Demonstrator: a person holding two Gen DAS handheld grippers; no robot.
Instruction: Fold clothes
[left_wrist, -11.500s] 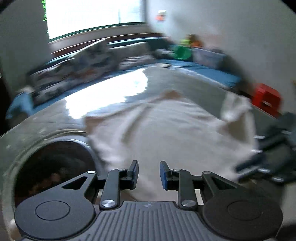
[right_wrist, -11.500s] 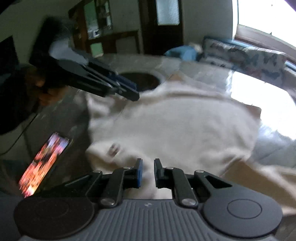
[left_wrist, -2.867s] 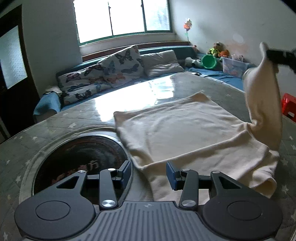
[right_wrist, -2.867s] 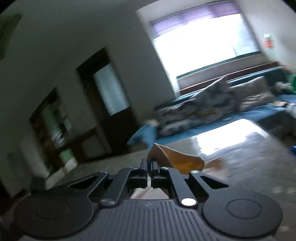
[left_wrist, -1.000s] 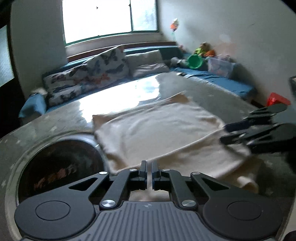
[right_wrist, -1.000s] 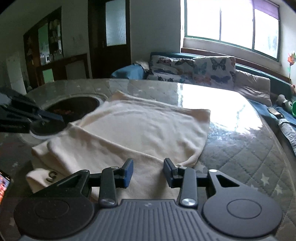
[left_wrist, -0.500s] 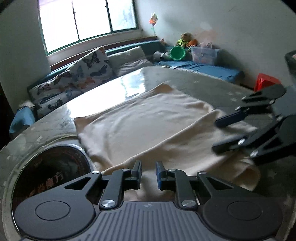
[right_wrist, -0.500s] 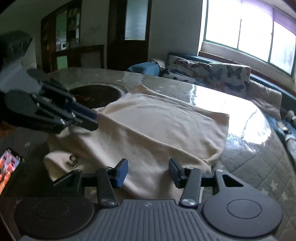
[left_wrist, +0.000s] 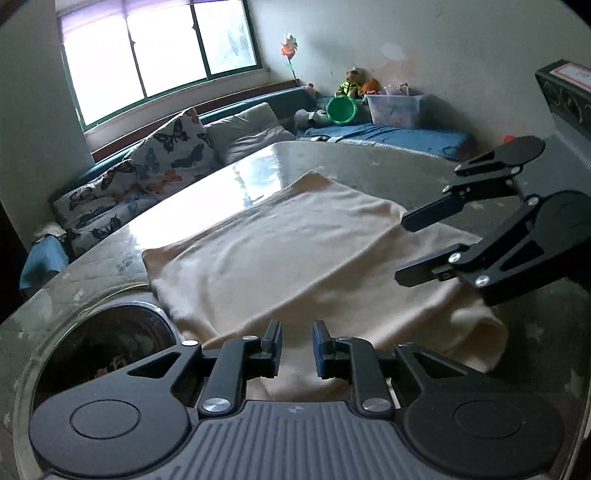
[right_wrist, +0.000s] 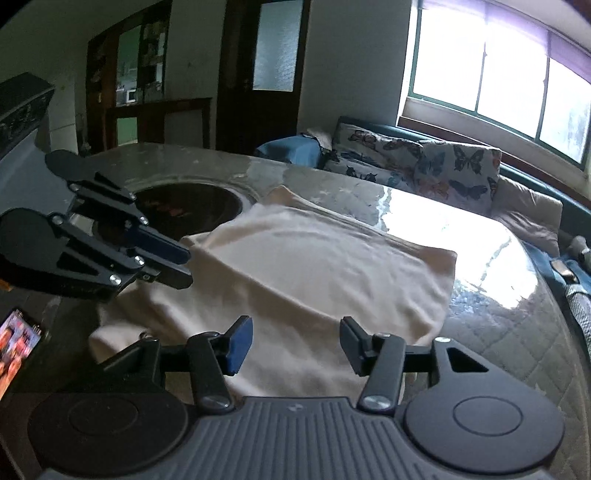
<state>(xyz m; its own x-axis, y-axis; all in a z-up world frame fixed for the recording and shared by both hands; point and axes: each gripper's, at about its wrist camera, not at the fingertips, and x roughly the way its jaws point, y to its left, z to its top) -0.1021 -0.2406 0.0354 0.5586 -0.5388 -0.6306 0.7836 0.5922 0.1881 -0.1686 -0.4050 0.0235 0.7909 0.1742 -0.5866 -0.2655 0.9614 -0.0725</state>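
The cream cloth (left_wrist: 295, 251) lies folded on the table (right_wrist: 517, 332). The left gripper (left_wrist: 297, 347) and right gripper (right_wrist: 295, 343), at its 3 o'clock, have just been opening and hold nothing.

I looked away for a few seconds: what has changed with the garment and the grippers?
The right gripper laid the lifted flap over the cream garment and let go; the left gripper has also just opened. Both jaws are empty. The garment's far half stayed flat on the table.
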